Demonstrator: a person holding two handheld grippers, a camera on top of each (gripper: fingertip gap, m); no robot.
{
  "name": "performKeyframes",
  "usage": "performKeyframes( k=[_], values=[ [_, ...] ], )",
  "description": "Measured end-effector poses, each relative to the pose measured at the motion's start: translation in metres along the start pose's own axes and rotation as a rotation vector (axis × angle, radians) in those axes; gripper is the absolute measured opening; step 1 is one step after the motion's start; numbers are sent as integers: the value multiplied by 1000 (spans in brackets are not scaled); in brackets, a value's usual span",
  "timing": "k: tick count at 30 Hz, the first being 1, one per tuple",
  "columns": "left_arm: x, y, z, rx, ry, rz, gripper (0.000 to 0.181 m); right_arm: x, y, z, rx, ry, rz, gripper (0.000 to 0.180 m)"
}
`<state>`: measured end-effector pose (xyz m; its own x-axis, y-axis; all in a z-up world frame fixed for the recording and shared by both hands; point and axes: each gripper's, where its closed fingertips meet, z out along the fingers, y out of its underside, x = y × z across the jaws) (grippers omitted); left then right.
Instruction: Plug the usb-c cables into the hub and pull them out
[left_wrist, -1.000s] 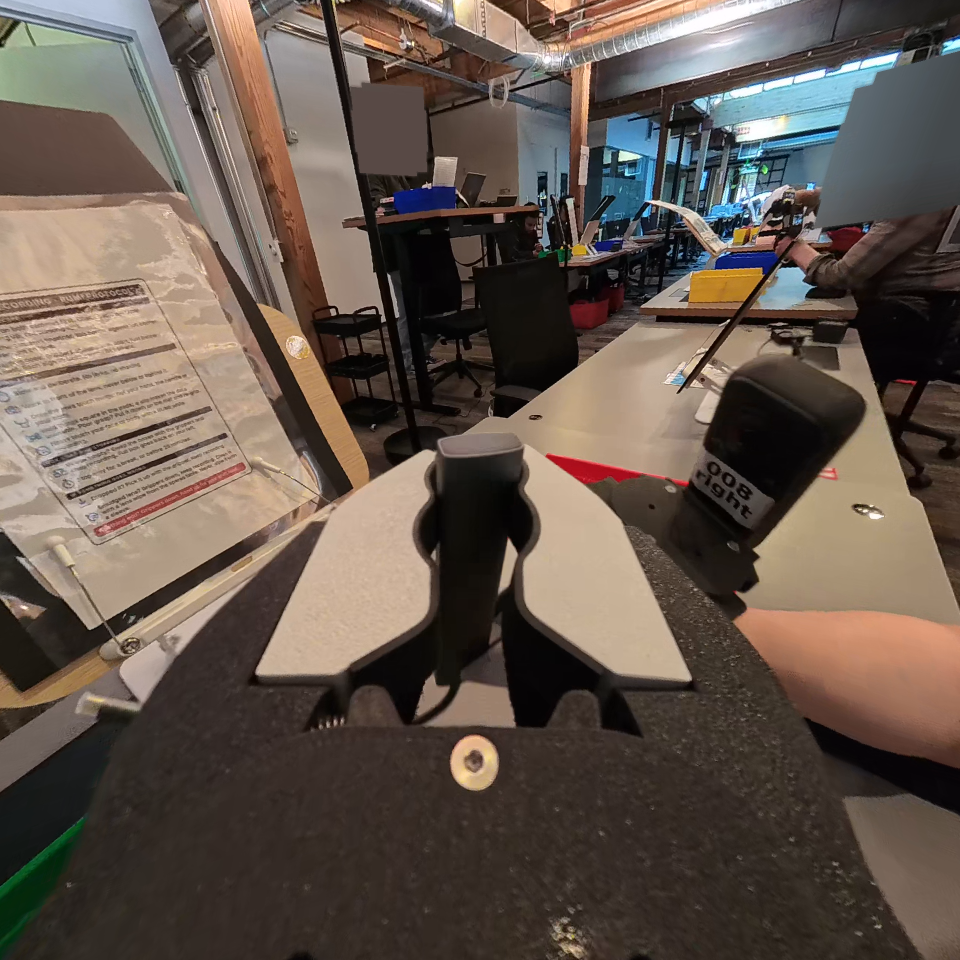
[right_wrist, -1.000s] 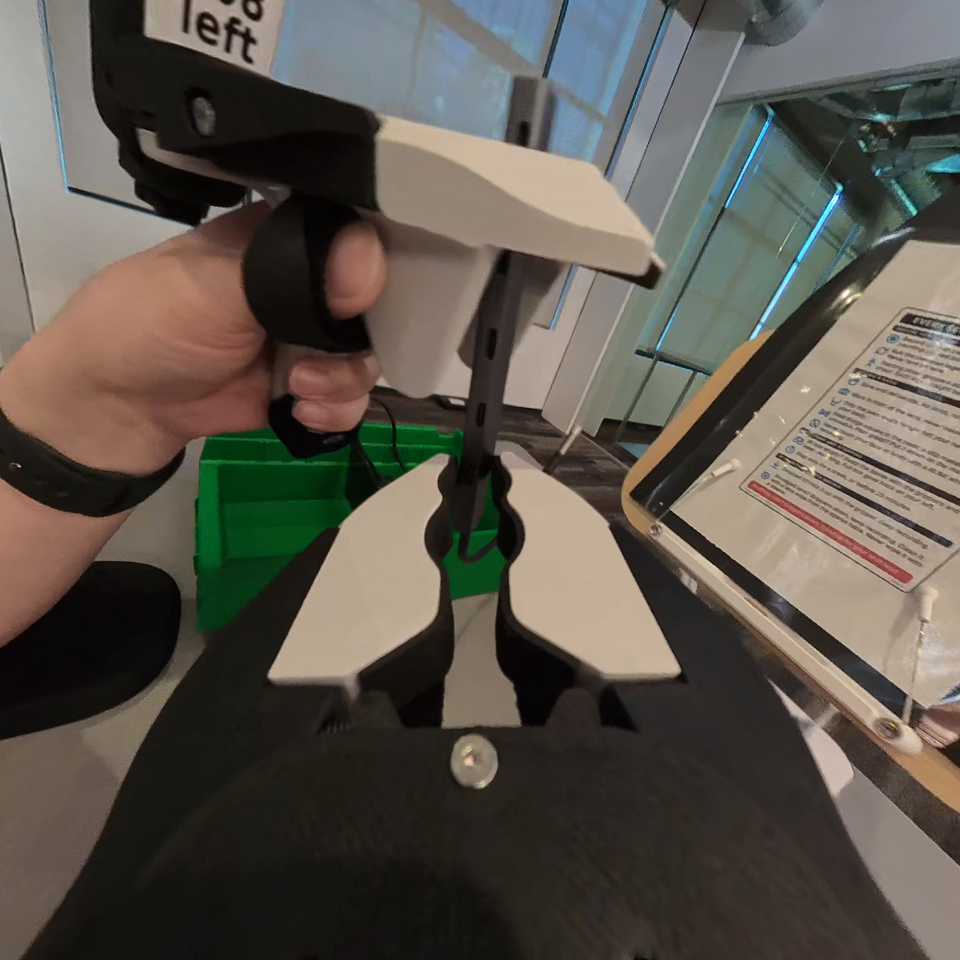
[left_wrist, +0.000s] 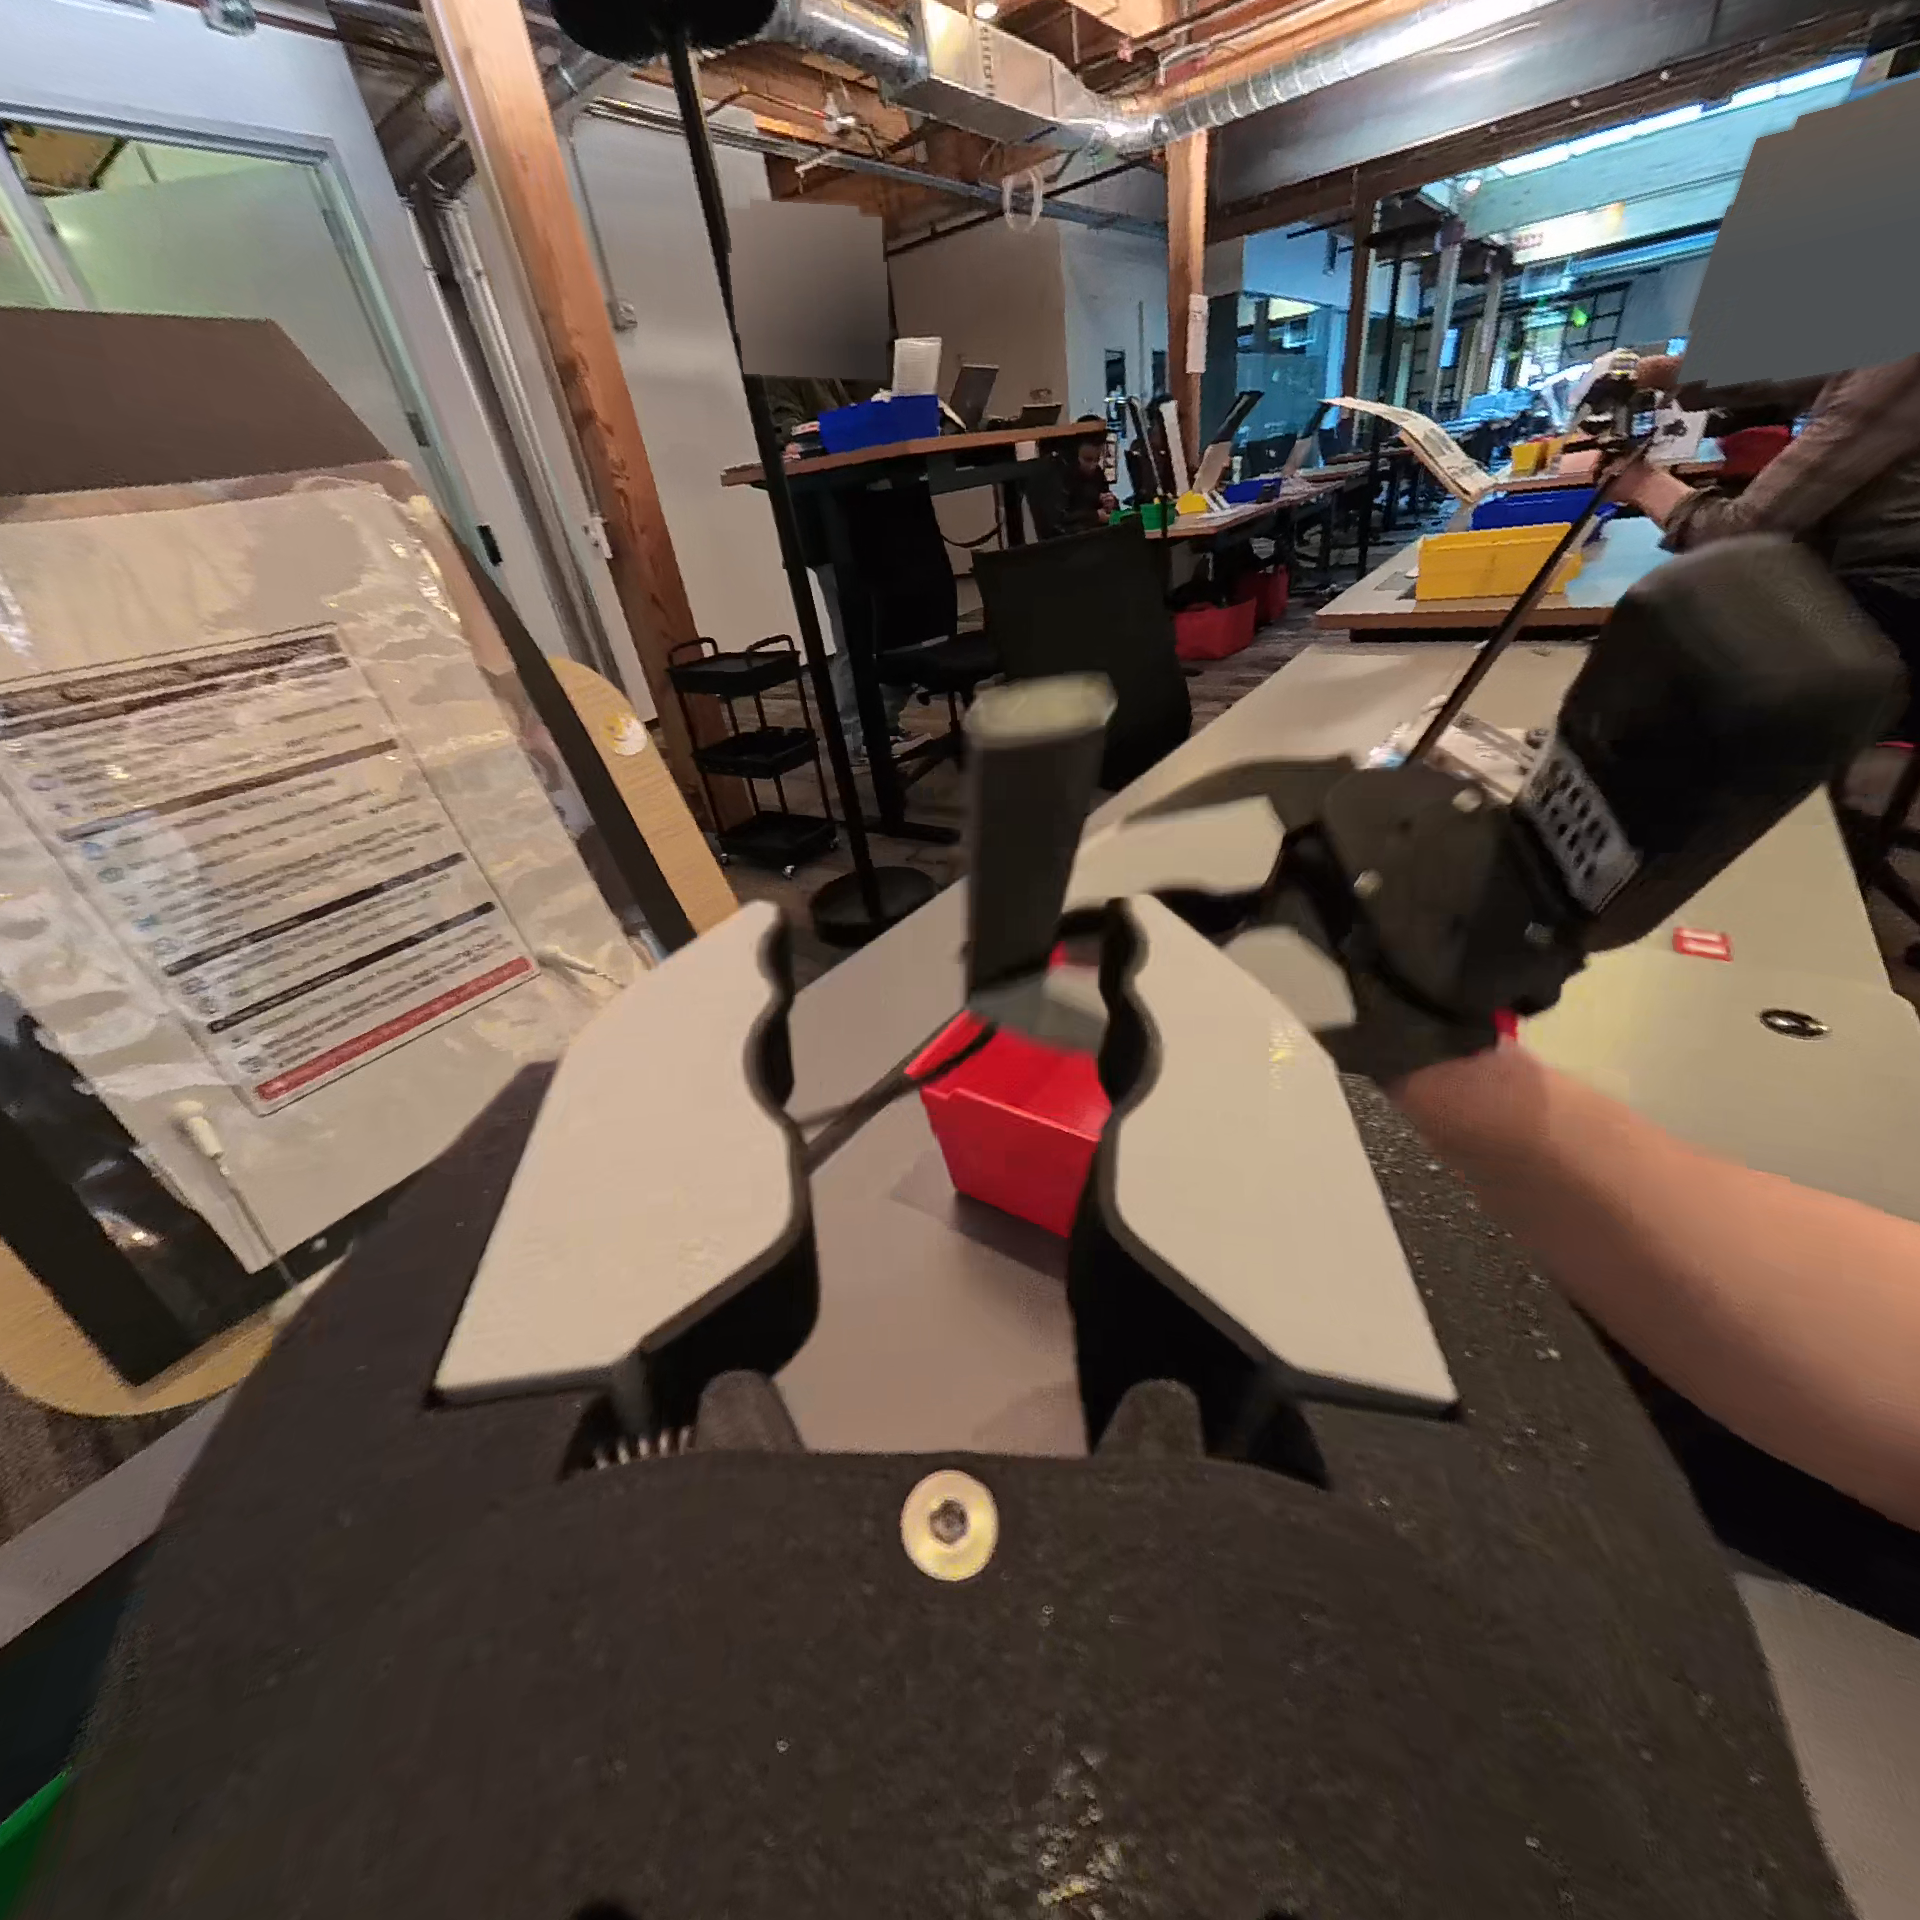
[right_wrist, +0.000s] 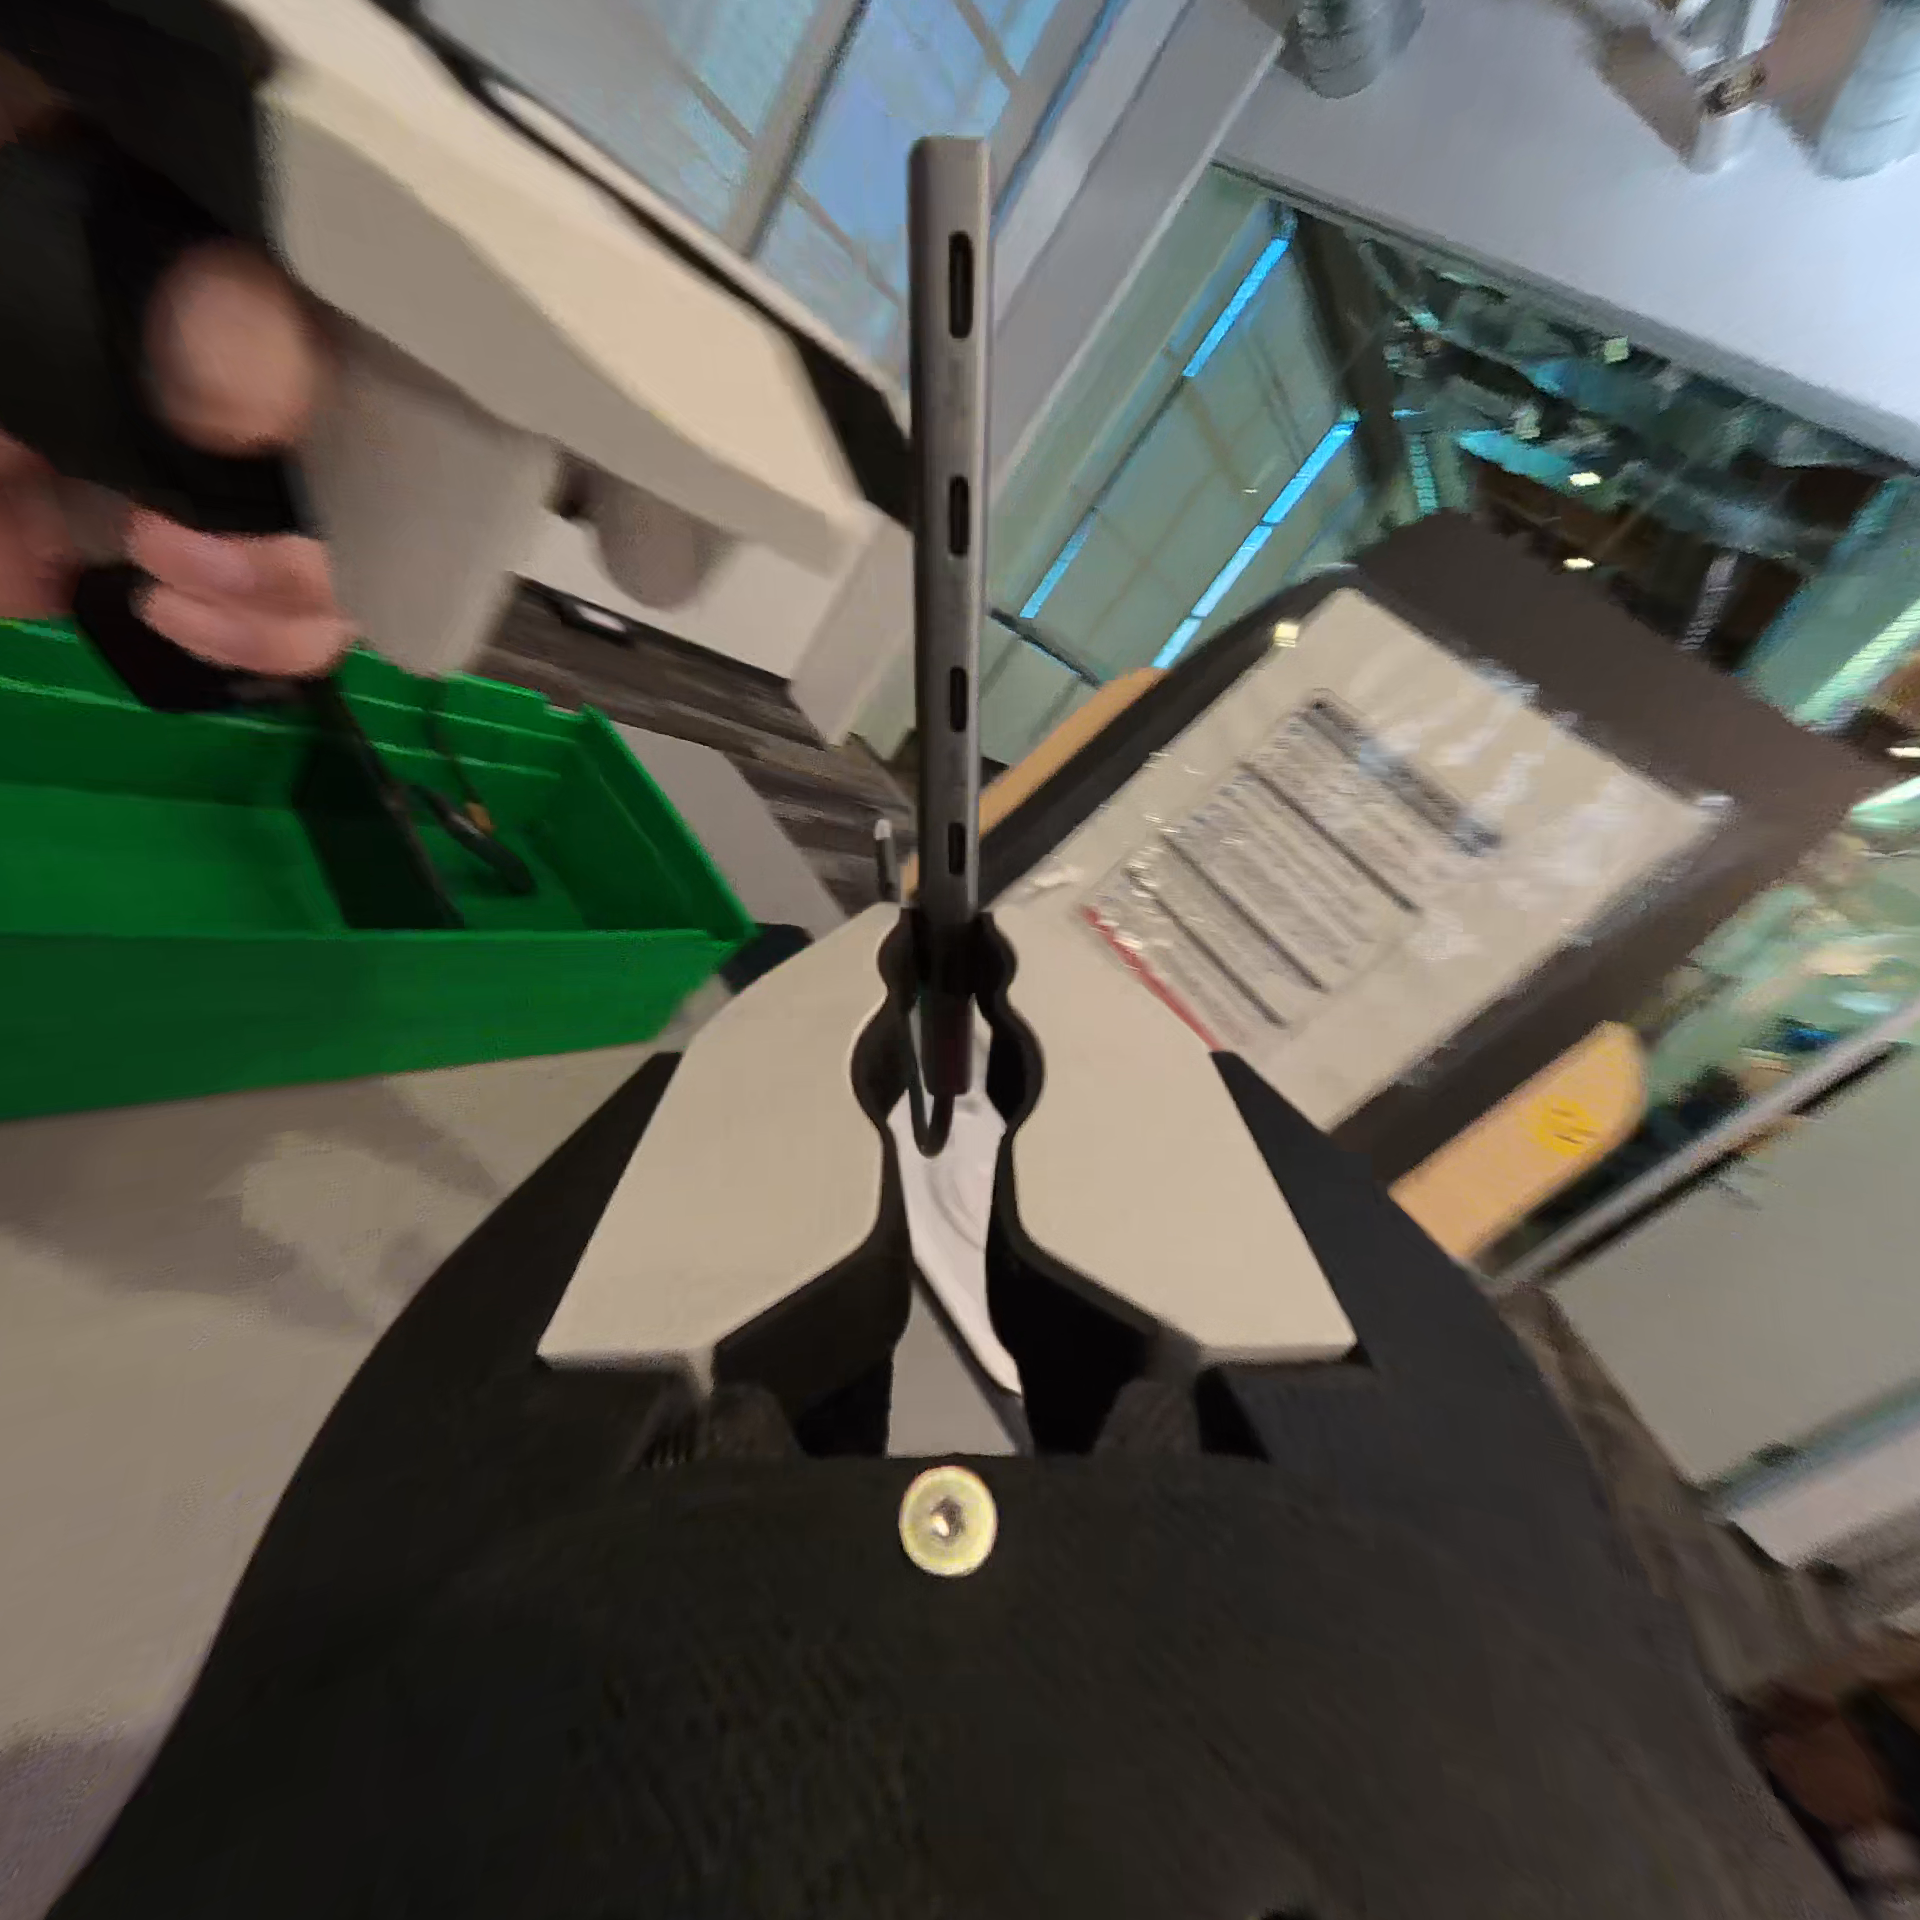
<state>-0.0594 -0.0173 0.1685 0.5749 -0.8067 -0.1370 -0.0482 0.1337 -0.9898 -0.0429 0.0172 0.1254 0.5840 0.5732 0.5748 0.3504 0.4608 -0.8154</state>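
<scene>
the long grey table (left_wrist: 1714, 1101) fills the right of the left wrist view, a red plastic bin (left_wrist: 1013, 1138) at its centre. the left gripper (left_wrist: 951, 1013) is spread wide, holding nothing. the right gripper (right_wrist: 943, 940) pinches the slim dark-grey slotted hub (right_wrist: 948, 499), upright at centre; a green plastic bin (right_wrist: 343, 940) sits left.

Hub (right_wrist: 948, 540): matt grey, probably metal, smooth. Green bin (right_wrist: 312, 914): glossy plastic. Red bin (left_wrist: 1013, 1132): same. Sheet at ten o'clock (left_wrist: 208, 831): paper under crinkled glossy film. Finger plates (left_wrist: 644, 1164): grainy matt.

red bin (left_wrist: 1013, 1143) on grey table (left_wrist: 1714, 1091), green bin (right_wrist: 312, 935), laminated sheet (left_wrist: 239, 852)
</scene>
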Motion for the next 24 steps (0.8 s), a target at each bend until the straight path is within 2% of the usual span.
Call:
performKeyframes(
  k=[1, 3, 6, 9, 12, 15, 20, 24],
  values=[
    [-3, -1, -2, 0, -13, 1, 58, 19, 1, -11, -5, 44, -12, 11],
    [-5, -3, -7, 6, -11, 1, 54, 56, 9, -36, -42, 84, 26, 11],
    [-9, -4, -13, 7, -5, -17, 50, 90, 48, -75, -213, 48, 91, 11],
    [-12, -3, -14, -4, -8, -25, 48, 92, 104, -110, -423, -74, 151, 11],
    [-12, 0, -12, -15, 1, -30, 47, 96, 154, -134, -574, -95, 182, 11],
    [-10, 5, -9, -44, 8, -29, 47, 93, 211, -157, -811, -112, 210, 11],
    [-9, 9, -6, -62, 11, -28, 47, 81, 288, -159, -1007, -164, 145, 11],
    [-8, 14, -2, -85, 13, -28, 47, 77, 299, -150, -1052, -172, 120, 11]
  ],
)
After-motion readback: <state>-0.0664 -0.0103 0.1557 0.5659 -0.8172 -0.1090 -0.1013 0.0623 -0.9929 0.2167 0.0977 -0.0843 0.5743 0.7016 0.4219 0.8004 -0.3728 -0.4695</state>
